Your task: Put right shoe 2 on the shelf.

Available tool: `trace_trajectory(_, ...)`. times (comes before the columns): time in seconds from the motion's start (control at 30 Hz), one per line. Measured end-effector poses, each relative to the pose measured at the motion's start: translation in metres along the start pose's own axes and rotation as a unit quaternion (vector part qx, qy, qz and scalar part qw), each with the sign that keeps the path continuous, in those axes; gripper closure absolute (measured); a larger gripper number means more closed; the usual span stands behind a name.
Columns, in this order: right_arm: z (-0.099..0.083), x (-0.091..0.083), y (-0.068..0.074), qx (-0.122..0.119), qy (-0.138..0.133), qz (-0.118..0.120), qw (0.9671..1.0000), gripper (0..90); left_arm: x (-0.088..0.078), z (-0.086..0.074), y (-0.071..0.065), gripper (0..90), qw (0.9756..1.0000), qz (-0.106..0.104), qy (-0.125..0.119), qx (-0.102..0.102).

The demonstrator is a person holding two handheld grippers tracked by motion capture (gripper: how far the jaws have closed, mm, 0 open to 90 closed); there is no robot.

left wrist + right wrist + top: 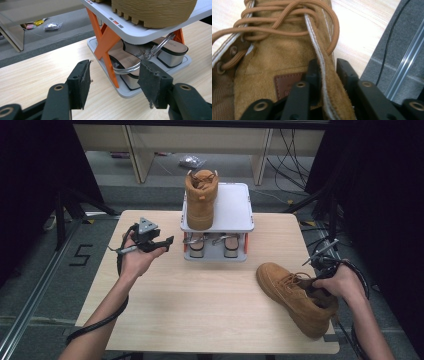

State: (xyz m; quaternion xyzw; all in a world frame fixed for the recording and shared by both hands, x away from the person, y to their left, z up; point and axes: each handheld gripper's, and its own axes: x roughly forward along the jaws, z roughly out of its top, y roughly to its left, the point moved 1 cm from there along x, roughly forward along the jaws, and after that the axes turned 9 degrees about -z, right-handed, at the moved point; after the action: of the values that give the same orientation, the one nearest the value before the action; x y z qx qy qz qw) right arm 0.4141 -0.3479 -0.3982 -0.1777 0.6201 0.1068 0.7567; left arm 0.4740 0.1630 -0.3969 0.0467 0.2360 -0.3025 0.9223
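Observation:
A tan suede boot (pixel 296 295) lies on the table at the front right. My right gripper (pixel 327 72) is shut on the edge of its ankle collar (pixel 329 82), beside the laces (pixel 287 22) and the tongue's leather patch (pixel 287 86). A second tan boot (pixel 201 197) stands on the top shelf of a small grey and orange shoe rack (pixel 235 212) at the table's far middle. Another pair of shoes (pixel 130 65) sits on the lower shelf. My left gripper (pixel 162 244) hovers open just left of the rack (pixel 107 42), with nothing between its jaws (pixel 113 82).
The wooden table (pixel 200 290) ends close to the right of the held boot. Behind the table are a grey floor with cables (pixel 295 150), a small wrapped packet (pixel 191 161) and pale cabinet legs (pixel 135 150).

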Motion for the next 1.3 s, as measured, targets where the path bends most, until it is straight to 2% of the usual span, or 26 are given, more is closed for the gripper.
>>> trace_trajectory(0.03,0.000,-0.001,0.000,-0.007,0.003,0.001,1.0000,78.1,0.000,-0.001,0.000,42.1,1.0000,-0.001,0.000,0.000)
trace_trajectory(0.07,0.000,-0.002,0.003,-0.003,0.010,0.005,0.9999,79.2,0.001,-0.002,0.001,42.1,1.0000,-0.001,0.001,0.000)
trace_trajectory(0.1,0.000,-0.003,0.002,-0.020,0.007,-0.019,0.9996,80.4,0.001,-0.002,0.001,42.1,1.0000,0.001,0.005,0.000)
trace_trajectory(0.13,0.000,-0.004,0.005,-0.013,0.006,-0.017,0.9998,81.4,0.001,-0.003,0.001,42.1,1.0000,-0.002,0.002,-0.002)
trace_trajectory(0.2,0.001,-0.005,0.006,-0.027,0.007,-0.025,0.9993,83.1,0.001,-0.004,0.001,42.1,1.0000,-0.002,0.003,-0.001)
trace_trajectory(0.33,0.000,-0.006,0.011,-0.019,0.003,-0.040,0.9990,84.3,0.002,-0.004,0.002,42.2,1.0000,-0.001,0.005,0.001)
trace_trajectory(0.37,0.000,-0.007,0.010,-0.029,0.001,-0.044,0.9986,84.5,0.002,-0.004,0.002,42.2,1.0000,-0.001,0.005,0.001)
trace_trajectory(0.5,0.000,-0.011,0.013,-0.027,0.003,-0.047,0.9985,84.8,0.002,-0.004,0.002,42.3,1.0000,0.001,0.008,0.003)
trace_trajectory(0.53,0.000,-0.013,0.019,-0.009,-0.012,-0.043,0.9990,85.1,0.002,-0.004,0.002,42.3,1.0000,-0.001,0.007,0.004)
trace_trajectory(0.57,0.000,-0.013,0.019,-0.009,-0.012,-0.043,0.9990,85.1,0.002,-0.004,0.002,42.3,1.0000,-0.001,0.007,0.004)
trace_trajectory(0.6,0.003,-0.016,0.017,-0.024,-0.017,-0.051,0.9983,85.2,0.002,-0.005,0.002,42.4,1.0000,0.000,0.008,0.005)
trace_trajectory(0.63,0.004,-0.018,0.019,-0.036,-0.023,-0.079,0.9960,85.3,0.002,-0.007,0.002,42.6,0.9999,-0.002,0.013,0.008)
trace_trajectory(0.7,0.006,-0.020,0.021,-0.032,-0.019,-0.087,0.9956,85.3,0.002,-0.008,0.002,42.7,0.9999,-0.001,0.012,0.005)
trace_trajectory(0.73,0.008,-0.021,0.023,-0.031,-0.032,-0.074,0.9963,85.4,0.002,-0.011,0.003,42.9,0.9999,0.000,0.014,0.003)
trace_trajectory(0.77,0.008,-0.024,0.028,-0.016,-0.024,-0.084,0.9961,85.4,0.002,-0.012,0.003,42.9,0.9999,0.001,0.015,0.004)
trace_trajectory(0.8,0.008,-0.024,0.028,-0.016,-0.024,-0.084,0.9961,85.4,0.002,-0.012,0.003,42.9,0.9999,0.001,0.015,0.004)
trace_trajectory(0.83,0.011,-0.028,0.028,-0.025,-0.034,-0.104,0.9937,85.4,0.001,-0.013,0.005,42.9,0.9997,0.002,0.023,0.008)
trace_trajectory(0.87,0.012,-0.029,0.027,-0.031,-0.039,-0.108,0.9929,85.4,0.002,-0.014,0.004,42.9,0.9999,0.002,0.014,0.002)
trace_trajectory(0.9,0.013,-0.031,0.028,-0.019,-0.034,-0.113,0.9928,85.4,0.002,-0.015,0.004,42.9,0.9998,0.003,0.020,0.004)
trace_trajectory(1.03,0.017,-0.033,0.024,-0.026,-0.049,-0.119,0.9914,85.4,0.002,-0.018,0.005,42.8,0.9998,0.000,0.020,0.007)
trace_trajectory(1.1,0.019,-0.036,0.020,-0.019,-0.053,-0.122,0.9909,85.5,0.003,-0.022,0.004,43.0,0.9999,-0.001,0.015,0.001)
trace_trajectory(1.13,0.020,-0.038,0.021,0.000,-0.054,-0.124,0.9909,85.5,0.003,-0.023,0.004,43.0,0.9998,0.001,0.021,0.001)
trace_trajectory(1.2,0.021,-0.038,0.019,-0.004,-0.061,-0.121,0.9908,85.5,0.003,-0.024,0.004,43.0,0.9999,0.000,0.015,-0.001)
trace_trajectory(1.3,0.025,-0.043,0.015,0.007,-0.068,-0.124,0.9898,85.6,0.002,-0.028,0.004,43.1,0.9999,0.000,0.013,-0.003)
